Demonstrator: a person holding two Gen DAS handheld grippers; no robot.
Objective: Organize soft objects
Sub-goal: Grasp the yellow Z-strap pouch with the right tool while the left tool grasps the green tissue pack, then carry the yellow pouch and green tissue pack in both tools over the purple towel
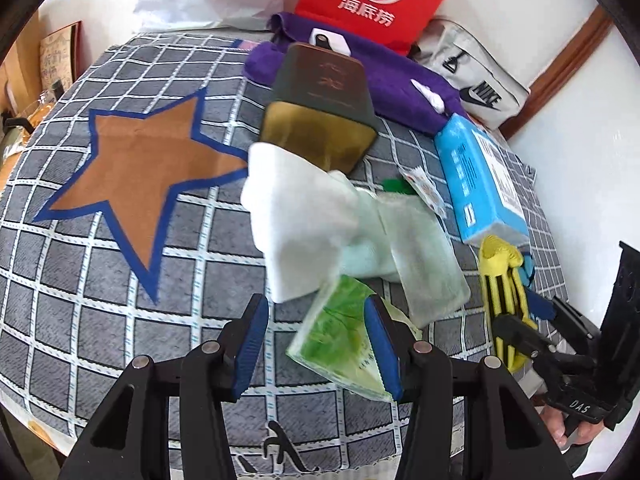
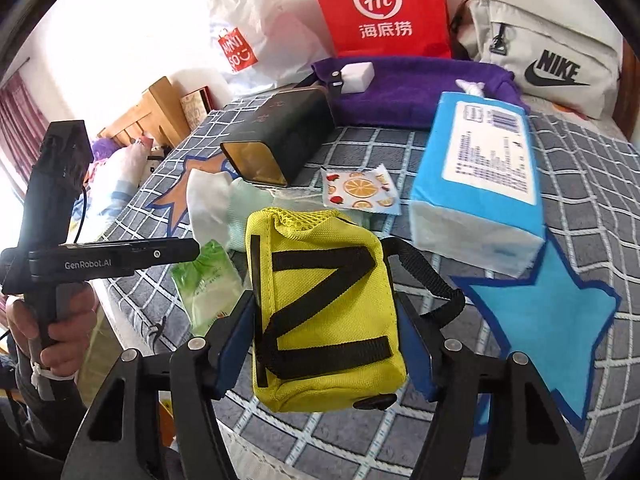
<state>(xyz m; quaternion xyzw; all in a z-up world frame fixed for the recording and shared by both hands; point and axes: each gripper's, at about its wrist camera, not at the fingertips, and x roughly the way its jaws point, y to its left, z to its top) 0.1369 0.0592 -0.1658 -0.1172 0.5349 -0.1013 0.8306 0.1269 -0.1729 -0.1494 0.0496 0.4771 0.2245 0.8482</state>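
The right hand-held gripper (image 2: 324, 344) holds the yellow pouch (image 2: 320, 312) between its blue pads, one on each side wall, the black zigzag straps facing the camera. The pouch looks light and padded; it should give under the pads without slipping, though its loose black strap (image 2: 436, 280) hangs out to the right and could snag. Held across the middle as it is, the pouch seems steady.

The left hand-held gripper (image 1: 318, 340) stands partly open and empty. Its right pad overlaps the green wipes pack (image 1: 340, 340), which lies on the bed (image 1: 80, 320) just ahead of the fingertips; whether the pad touches it cannot be told. The pack is a slick, floppy film; taking it across its narrow width near the middle should keep it from sliding out or folding.

Just beyond the pack lies a heap of white and pale green cloths (image 1: 312, 224), limp and light, best pinched at a bunched fold. Right of them lies a fruit-print sachet (image 2: 360, 190), flat and thin. Farther right the blue tissue pack (image 2: 480, 176) lies lengthwise, soft but bulky, wider than the pouch. Behind the cloths a dark box (image 1: 324, 108) lies on its side, rigid. Farthest are a purple towel (image 2: 420, 92), a red bag (image 2: 384, 8) and a grey Nike bag (image 2: 552, 56).
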